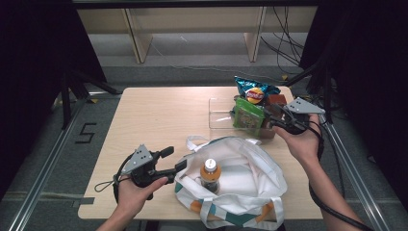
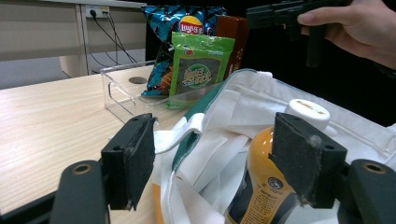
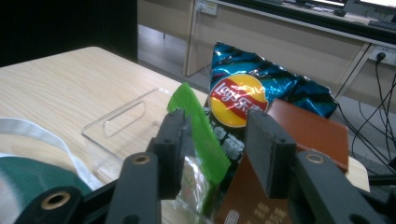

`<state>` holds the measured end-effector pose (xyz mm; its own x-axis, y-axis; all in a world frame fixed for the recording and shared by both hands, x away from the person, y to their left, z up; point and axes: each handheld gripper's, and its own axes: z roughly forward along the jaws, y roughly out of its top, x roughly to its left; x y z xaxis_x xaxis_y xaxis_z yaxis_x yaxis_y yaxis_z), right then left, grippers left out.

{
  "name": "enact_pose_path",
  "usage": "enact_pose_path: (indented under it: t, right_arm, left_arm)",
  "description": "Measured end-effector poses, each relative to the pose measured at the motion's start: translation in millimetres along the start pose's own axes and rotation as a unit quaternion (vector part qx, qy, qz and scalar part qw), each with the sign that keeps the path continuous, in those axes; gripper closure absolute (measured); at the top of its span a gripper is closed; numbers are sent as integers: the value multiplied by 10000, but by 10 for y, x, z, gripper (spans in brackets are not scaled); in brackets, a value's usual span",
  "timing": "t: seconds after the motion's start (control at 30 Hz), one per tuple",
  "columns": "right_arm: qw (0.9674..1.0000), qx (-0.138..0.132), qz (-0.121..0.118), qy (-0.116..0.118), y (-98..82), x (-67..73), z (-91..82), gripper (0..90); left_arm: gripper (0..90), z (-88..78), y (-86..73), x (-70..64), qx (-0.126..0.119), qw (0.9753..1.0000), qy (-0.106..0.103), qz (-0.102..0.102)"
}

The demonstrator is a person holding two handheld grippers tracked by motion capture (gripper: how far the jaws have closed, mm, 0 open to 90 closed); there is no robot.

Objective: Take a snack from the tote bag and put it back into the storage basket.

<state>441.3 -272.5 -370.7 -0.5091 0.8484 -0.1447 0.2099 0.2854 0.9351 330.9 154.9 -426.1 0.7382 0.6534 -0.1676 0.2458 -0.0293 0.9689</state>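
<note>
A white tote bag (image 1: 250,173) with green trim lies open at the table's front. An orange-filled bottle (image 1: 210,174) with a white cap stands in it. My left gripper (image 1: 173,160) is open at the bag's left rim; in the left gripper view its jaws (image 2: 217,154) frame the rim and the bottle (image 2: 261,196) beyond. A clear bin (image 1: 219,115) holds a blue chips bag (image 1: 255,91), a green packet (image 1: 248,118) and a brown box (image 1: 275,101). My right gripper (image 3: 217,140) is open, with the green packet's (image 3: 201,126) top edge between the jaws, near the left one.
The wooden table (image 1: 154,120) has bare room on its left half. The clear bin (image 3: 121,121) has free space on its left side. Shelving legs and cables stand on the floor behind the table, and dark curtains hang on both sides.
</note>
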Motion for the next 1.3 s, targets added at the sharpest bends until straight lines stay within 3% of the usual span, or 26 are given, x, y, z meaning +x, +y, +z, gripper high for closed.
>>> enact_pose_path:
  t: [0.1, 0.23, 0.43, 0.53, 0.57, 0.6, 0.67, 0.83, 0.9, 1.2, 1.3]
  right_arm:
    - [9998, 53, 186, 85, -38, 5, -103, 557]
    - [9995, -70, 284, 82, -80, -5, -203, 537]
    - [9995, -111, 268, 92, -138, -3, -302, 530]
    - [9987, -61, 494, 79, -163, 13, -357, 528]
    - [9993, -105, 365, 71, -171, -15, -363, 527]
    - [9985, -28, 537, 71, -183, 2, -384, 524]
    - [9984, -30, 555, 53, -204, -21, -419, 515]
    - [9986, -180, 475, -154, -254, -60, -474, 505]
    - [9971, -61, 760, -82, -273, -31, -503, 500]
    - [9962, -98, 858, -90, -358, -69, -516, 496]
    - [9959, -32, 900, 4, -337, -85, -507, 495]
  left_arm:
    - [299, 3, 5, 4, -92, 9999, -41, 33]
    - [300, -3, -11, 12, -118, 9999, -75, -18]
    - [300, -29, -3, 25, -91, 10000, -8, 17]
    - [300, -22, 6, 14, -99, 10000, 7, 2]
    - [299, -18, 12, 10, -116, 9999, 2, 10]
    - [299, -5, 18, 10, -173, 9998, -68, 25]
    - [299, 3, 31, 6, -166, 9998, -77, 43]
    - [298, 35, 49, 7, -162, 9998, -111, 10]
    - [298, 54, 51, 7, -217, 9996, -172, 39]
    - [297, 67, 90, -98, -210, 9995, -193, 128]
    - [303, 56, 114, -142, -198, 9996, -179, 97]
